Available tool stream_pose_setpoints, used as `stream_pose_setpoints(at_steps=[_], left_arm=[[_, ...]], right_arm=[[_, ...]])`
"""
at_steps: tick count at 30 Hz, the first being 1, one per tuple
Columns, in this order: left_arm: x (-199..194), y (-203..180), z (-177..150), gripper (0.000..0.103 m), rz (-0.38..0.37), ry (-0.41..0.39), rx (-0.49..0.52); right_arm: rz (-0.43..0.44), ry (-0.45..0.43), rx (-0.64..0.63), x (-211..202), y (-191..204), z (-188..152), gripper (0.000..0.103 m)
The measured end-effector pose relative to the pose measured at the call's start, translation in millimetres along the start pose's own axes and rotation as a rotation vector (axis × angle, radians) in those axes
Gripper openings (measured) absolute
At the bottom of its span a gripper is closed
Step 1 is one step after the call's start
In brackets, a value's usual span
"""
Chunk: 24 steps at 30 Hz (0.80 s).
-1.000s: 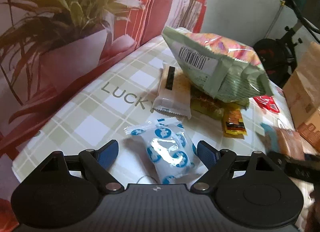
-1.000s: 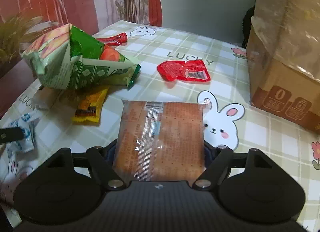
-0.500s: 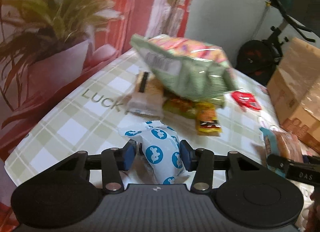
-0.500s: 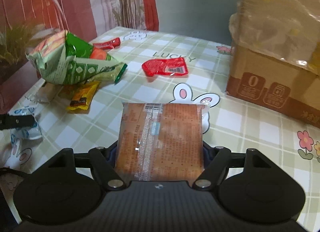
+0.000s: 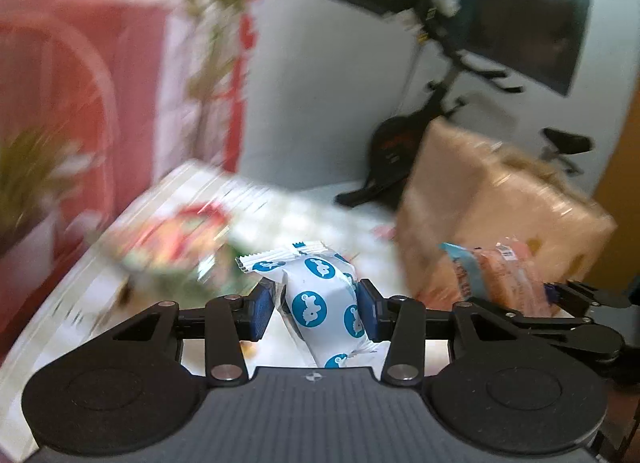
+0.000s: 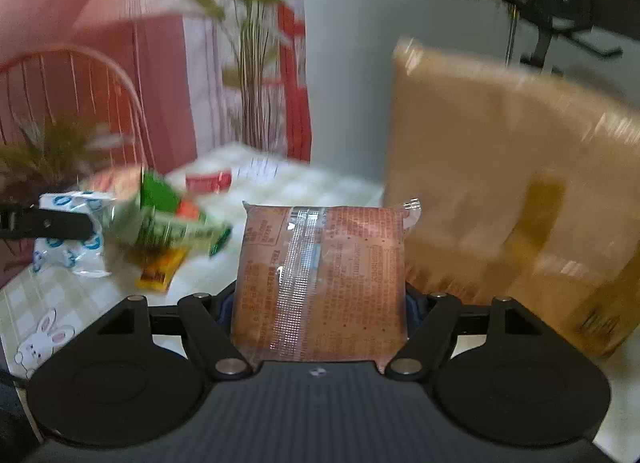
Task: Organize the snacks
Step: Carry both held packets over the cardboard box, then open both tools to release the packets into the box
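Both jaws grip packets — white pouch (image 5: 324, 303), orange pack (image 6: 320, 283) — cardboard box (image 6: 512, 199) beside.

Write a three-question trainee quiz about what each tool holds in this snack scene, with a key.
1. True or false: the left tool is clamped on the white plastic snack packet with blue round prints.
2. What does the right tool grip?
A. a red foil pouch
B. the flat orange-brown plastic cracker packet
C. nothing
3. Fill in: beyond the right tool stands a large brown cardboard ___.

Key: 1 true; 2 B; 3 box.
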State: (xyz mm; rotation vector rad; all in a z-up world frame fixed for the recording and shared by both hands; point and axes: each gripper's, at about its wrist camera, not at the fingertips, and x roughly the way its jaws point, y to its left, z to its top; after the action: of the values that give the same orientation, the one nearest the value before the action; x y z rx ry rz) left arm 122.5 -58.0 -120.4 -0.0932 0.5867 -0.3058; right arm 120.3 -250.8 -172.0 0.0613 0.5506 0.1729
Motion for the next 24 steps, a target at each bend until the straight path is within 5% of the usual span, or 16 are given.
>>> stream_pose_setpoints(at_steps=[12,24], left_arm=[[37,-118,89,0.047,-0.216,-0.120,0.138],[137,-198,126,0.047,-0.271,-0.043,0.210]], right_arm=[[-0.081,-0.195,0.008,-70,-94,84,0.074],[-0.220,-0.119,0.038,-24,-188,114,0.074]])
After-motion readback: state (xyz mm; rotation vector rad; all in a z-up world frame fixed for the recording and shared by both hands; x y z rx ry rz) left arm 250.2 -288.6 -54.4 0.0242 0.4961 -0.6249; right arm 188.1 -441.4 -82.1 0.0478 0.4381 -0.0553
